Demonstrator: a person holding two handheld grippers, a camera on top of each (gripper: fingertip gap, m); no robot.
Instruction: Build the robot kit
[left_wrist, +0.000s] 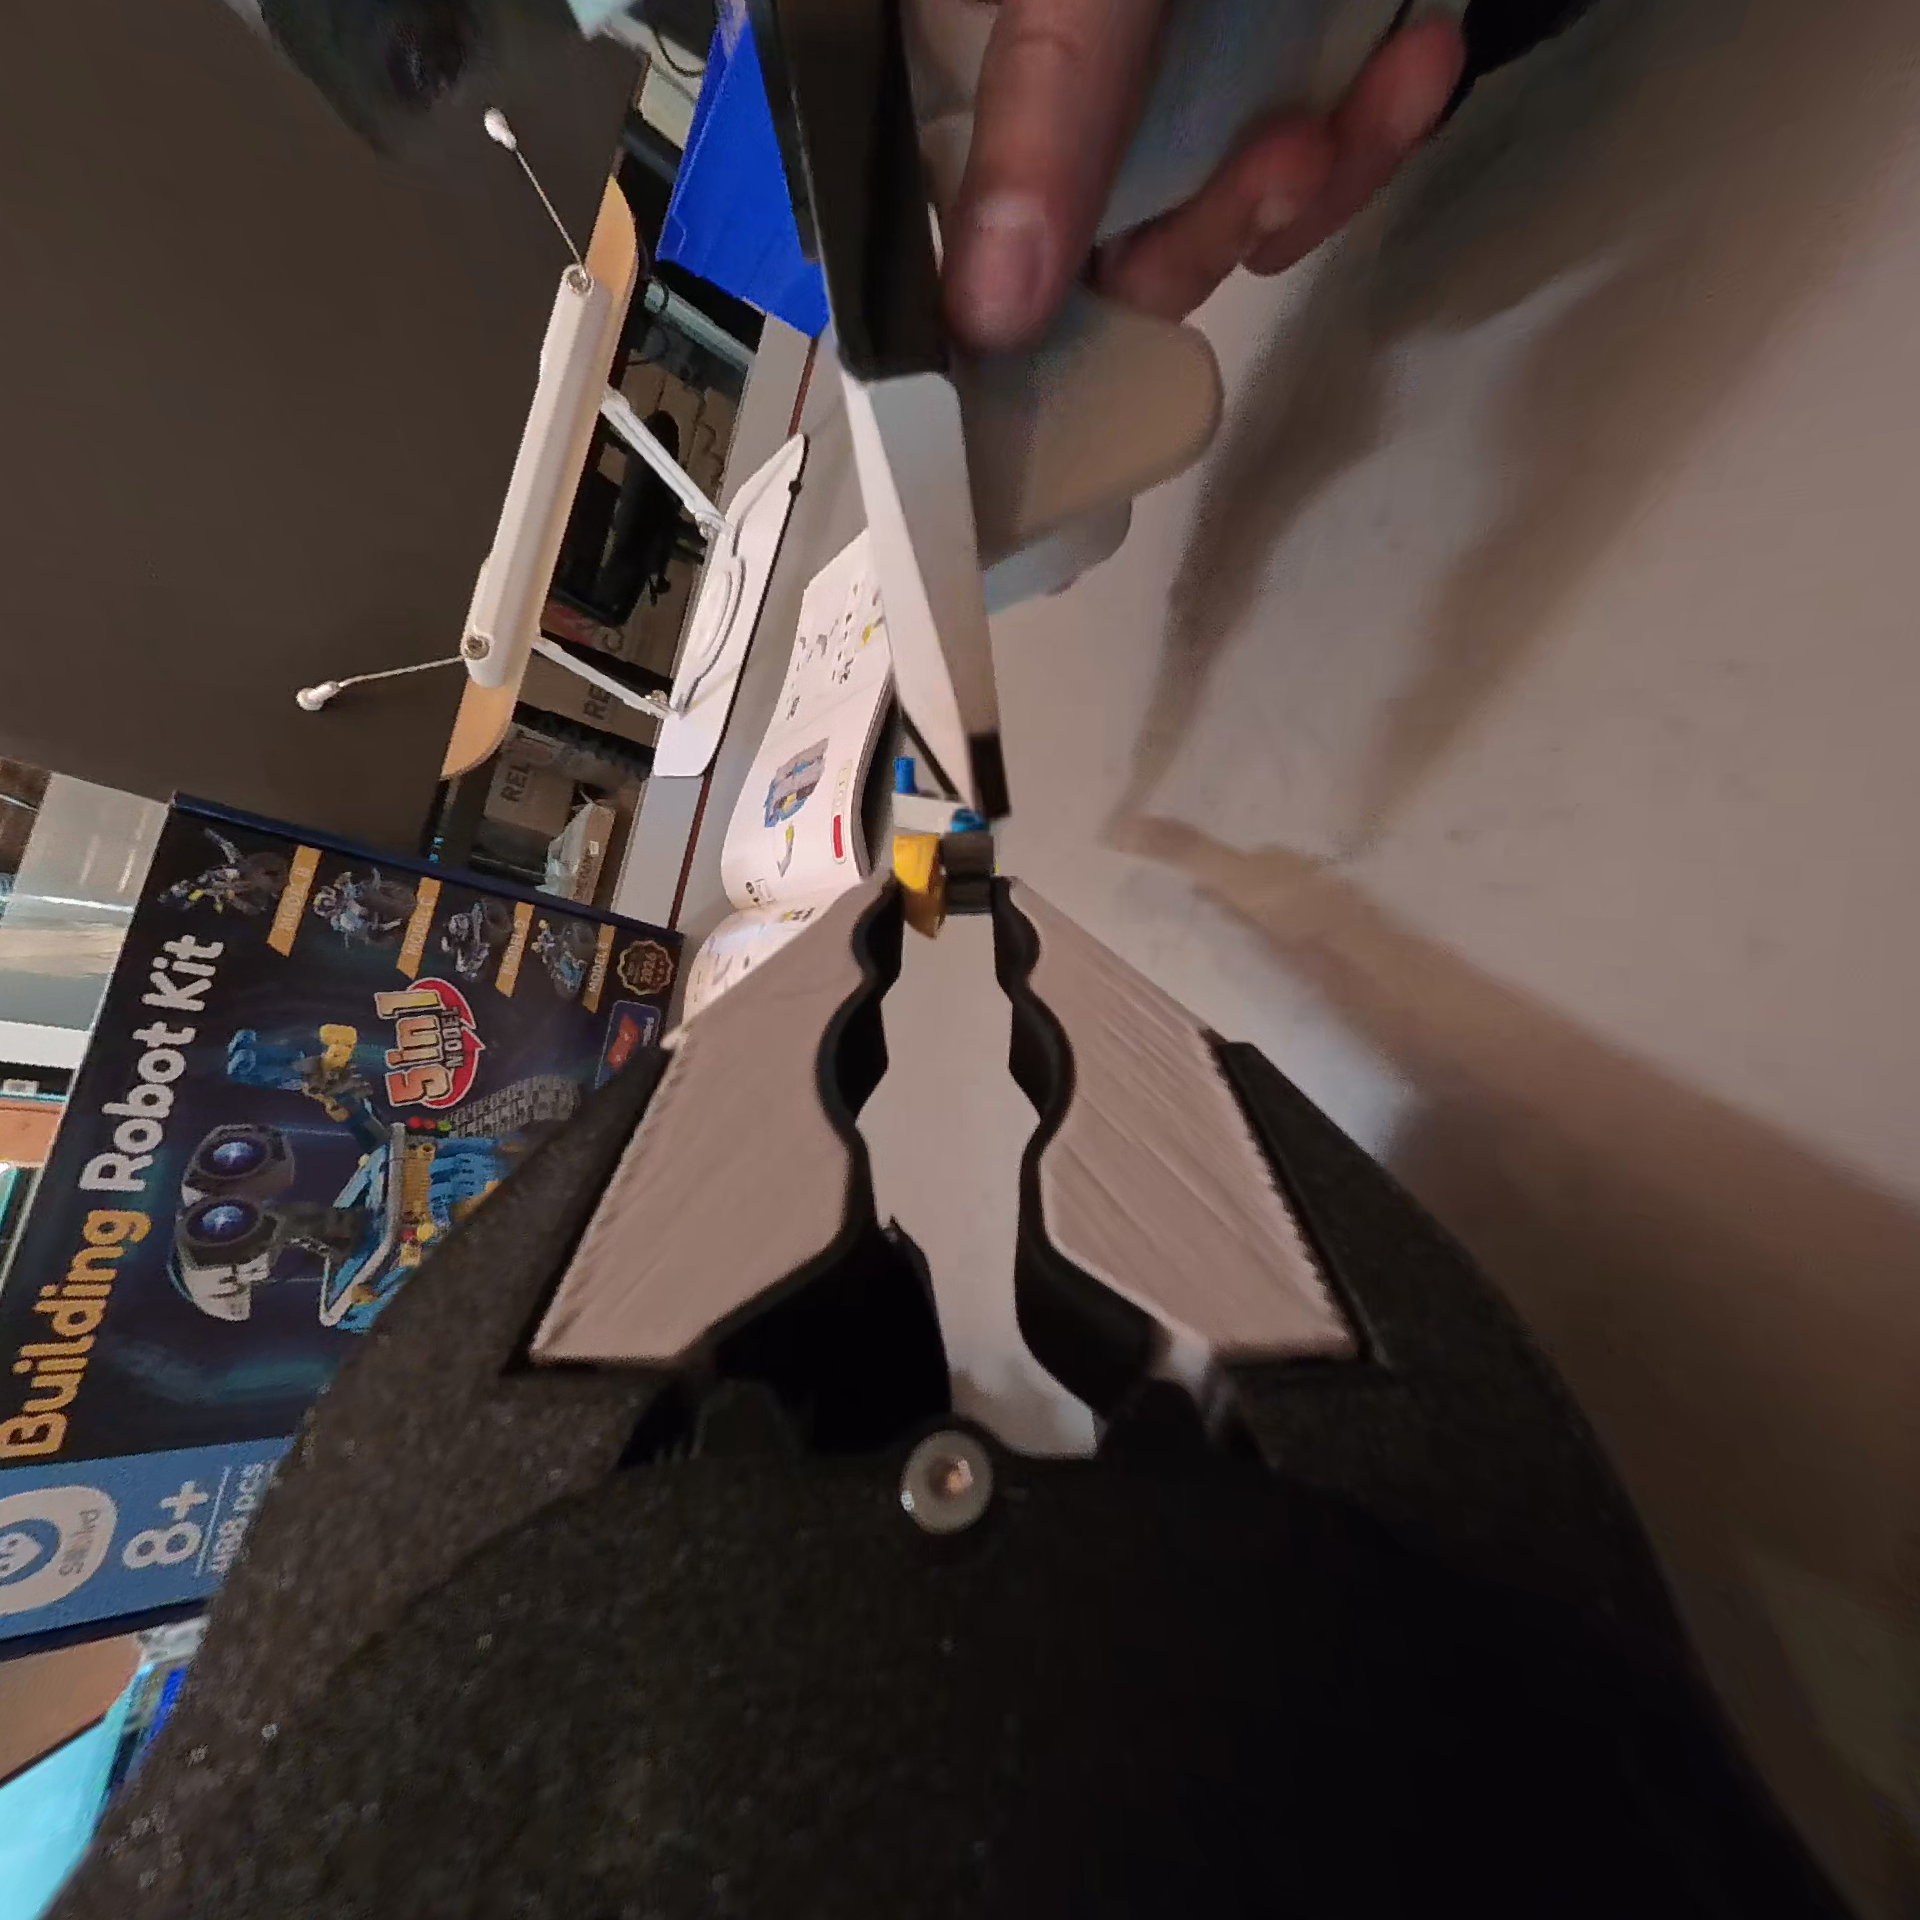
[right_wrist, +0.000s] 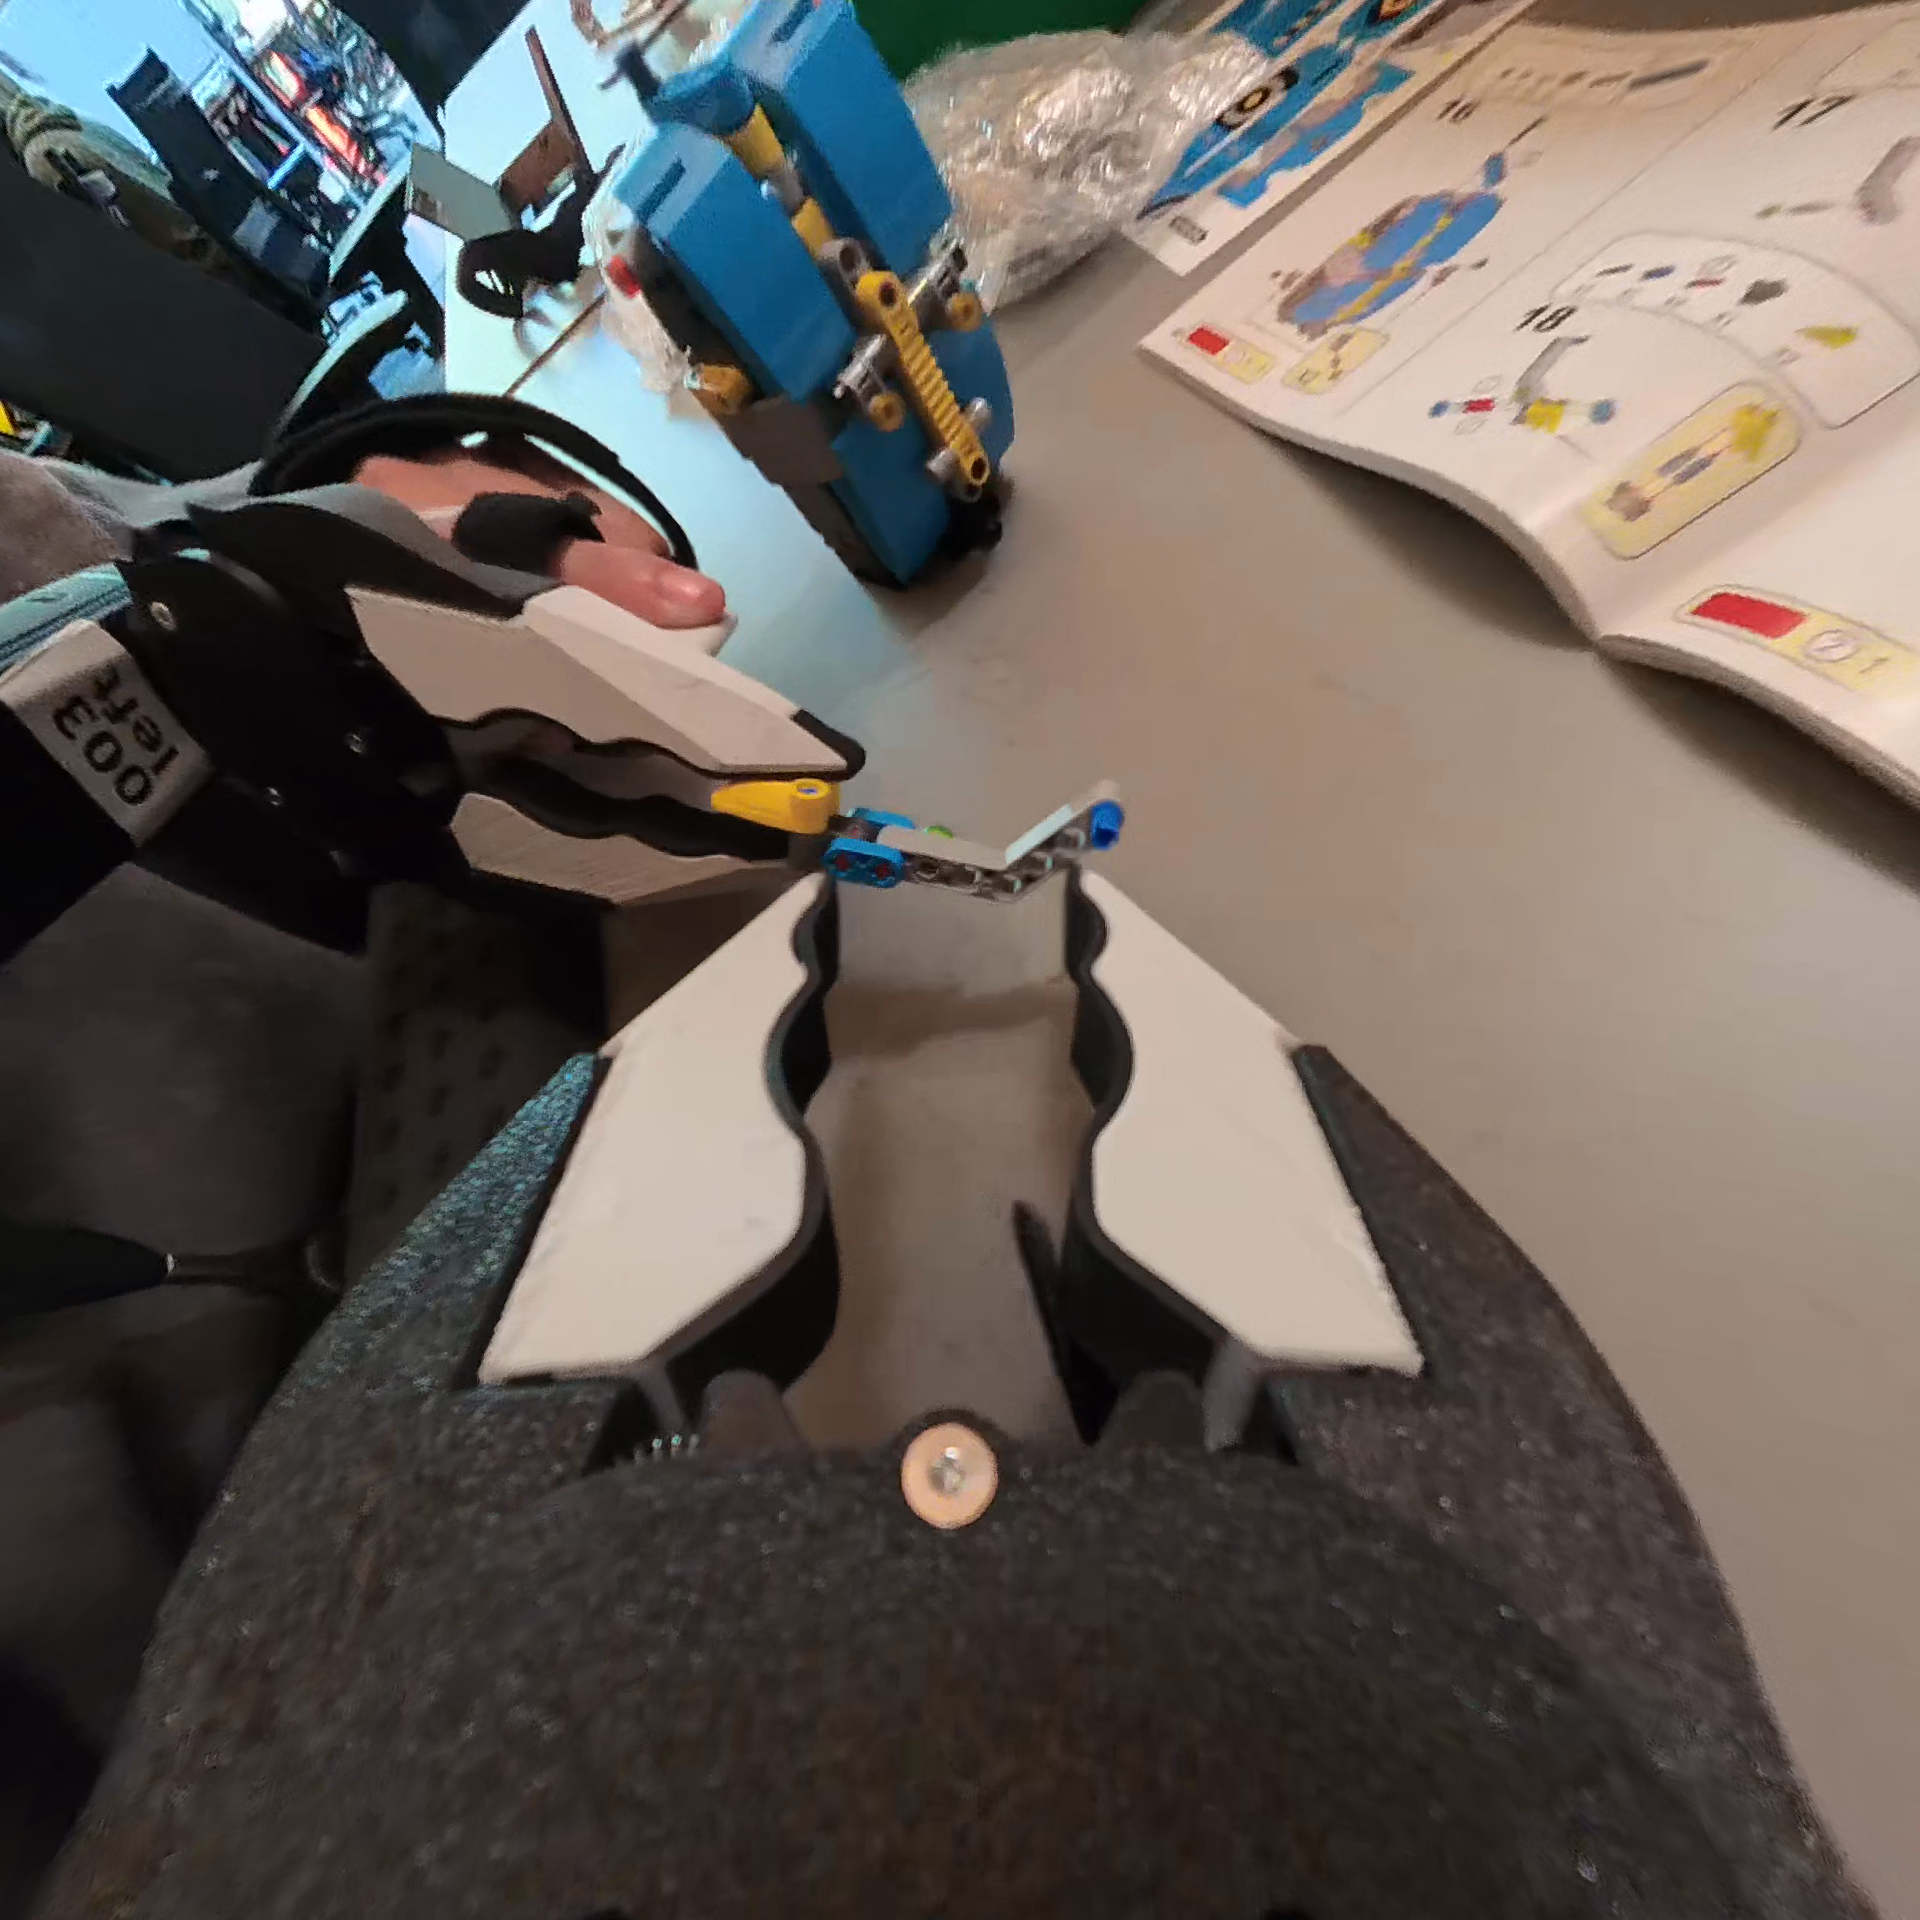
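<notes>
Above the grey desk (right_wrist: 1351, 831), the left claw (right_wrist: 831, 800) pinches a small brick assembly (right_wrist: 966, 857); the right claw (right_wrist: 951, 894) hovers spread apart.

Printed lettering stands on the dark blue box (left_wrist: 260, 1195), the open booklet (right_wrist: 1558, 468), and the tag (right_wrist: 104, 743) on the left gripper (right_wrist: 831, 800).

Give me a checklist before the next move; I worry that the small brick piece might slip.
1. Left gripper shut on the yellow piece: ok.
2. Right gripper open wider than the grey beam: ok.
3. Right gripper's fingers touching the beam: cannot tell.
4. Beam lifted off the table: cannot tell.
5. Blue model and booklet apart from both grippers: ok.
</notes>
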